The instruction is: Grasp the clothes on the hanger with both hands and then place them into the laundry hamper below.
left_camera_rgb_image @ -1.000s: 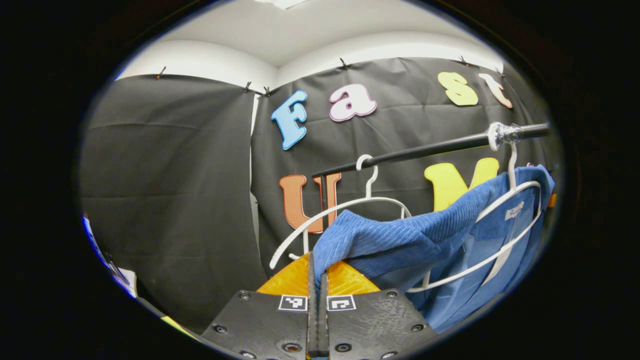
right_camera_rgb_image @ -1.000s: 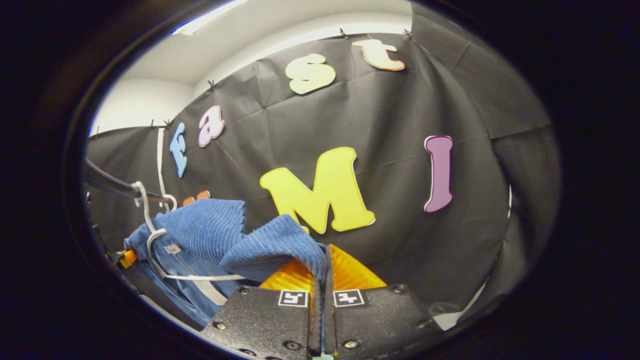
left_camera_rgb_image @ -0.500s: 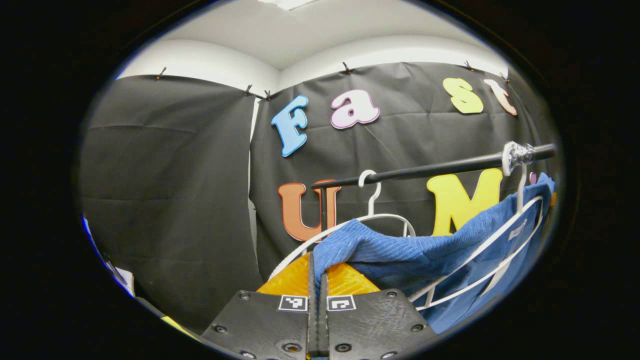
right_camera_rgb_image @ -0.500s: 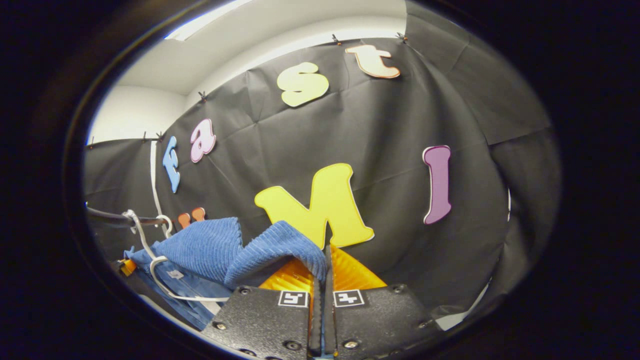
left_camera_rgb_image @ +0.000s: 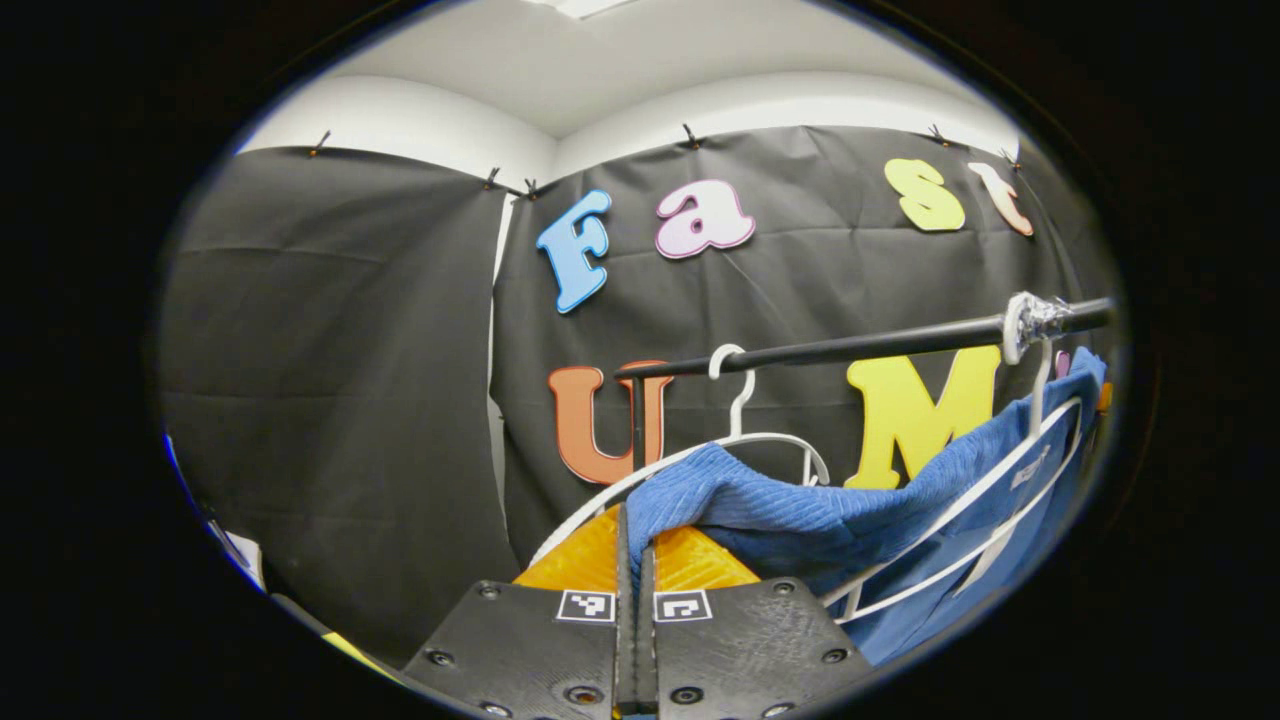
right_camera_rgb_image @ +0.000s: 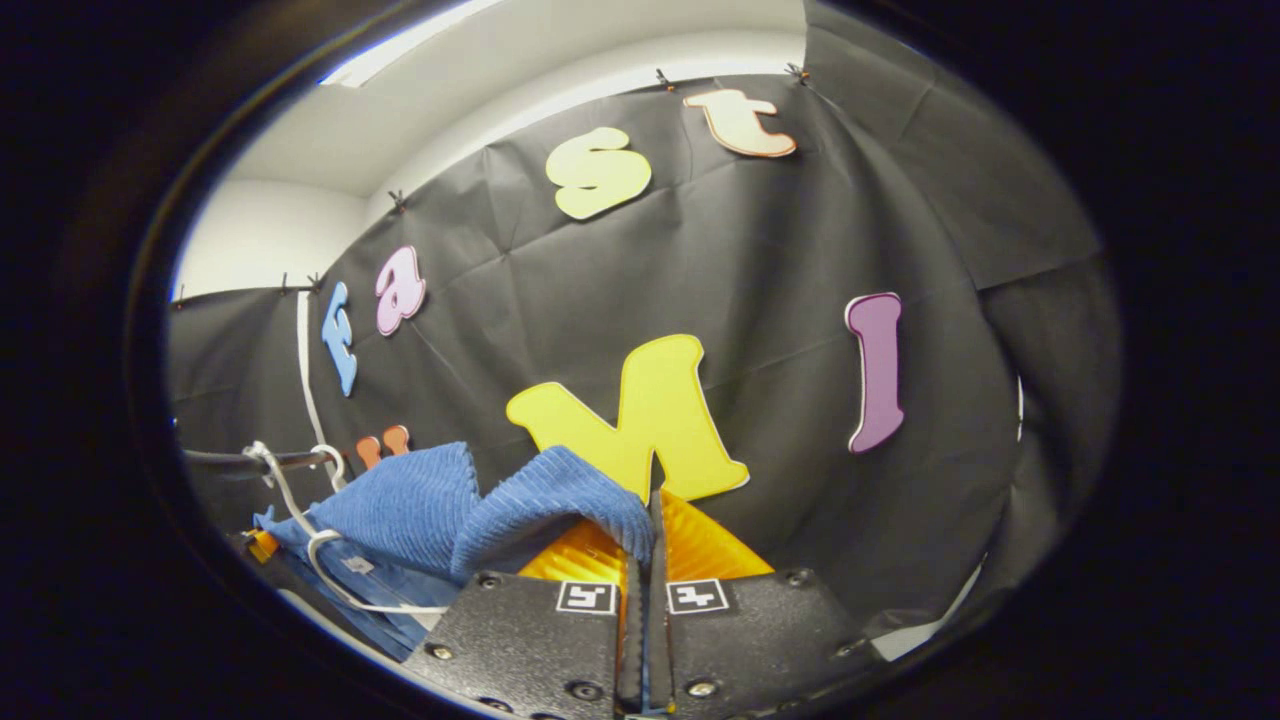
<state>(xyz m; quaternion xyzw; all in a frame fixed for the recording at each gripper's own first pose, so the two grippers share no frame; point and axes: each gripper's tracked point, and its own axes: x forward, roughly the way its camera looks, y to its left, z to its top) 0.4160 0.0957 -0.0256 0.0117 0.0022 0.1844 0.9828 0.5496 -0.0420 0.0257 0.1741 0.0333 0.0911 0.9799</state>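
The black cloth wall [left_camera_rgb_image: 330,380] of the booth fills the background in both views, with a white ceiling [left_camera_rgb_image: 620,60] above it. A black rail [left_camera_rgb_image: 860,345] runs across the left gripper view on a thin black post [left_camera_rgb_image: 638,420]; in the right gripper view a short stretch of the same rail [right_camera_rgb_image: 215,458] shows at the far left.

The blue ribbed garment [left_camera_rgb_image: 850,510] hangs from the rail on a white hanger [left_camera_rgb_image: 1000,500], whose hook sits at a taped spot on the bar. A second white hanger [left_camera_rgb_image: 740,420] hooks over the rail further left, partly behind the cloth. The garment's lower part runs off the edge of the view, so how far down it reaches cannot be told.

The left gripper [left_camera_rgb_image: 635,530] has its jaws drawn together with a fold of the garment's edge pinched between them; the cloth rises out of the seam and drapes off to the right toward the hanger.

In the right gripper view the garment [right_camera_rgb_image: 430,505] bunches in two humps, and the right gripper [right_camera_rgb_image: 645,530] likewise has its jaws closed tight on a fold of it, the cloth trailing off to the left. A small white label [right_camera_rgb_image: 358,564] shows on the inner fabric; it is too small to make out.
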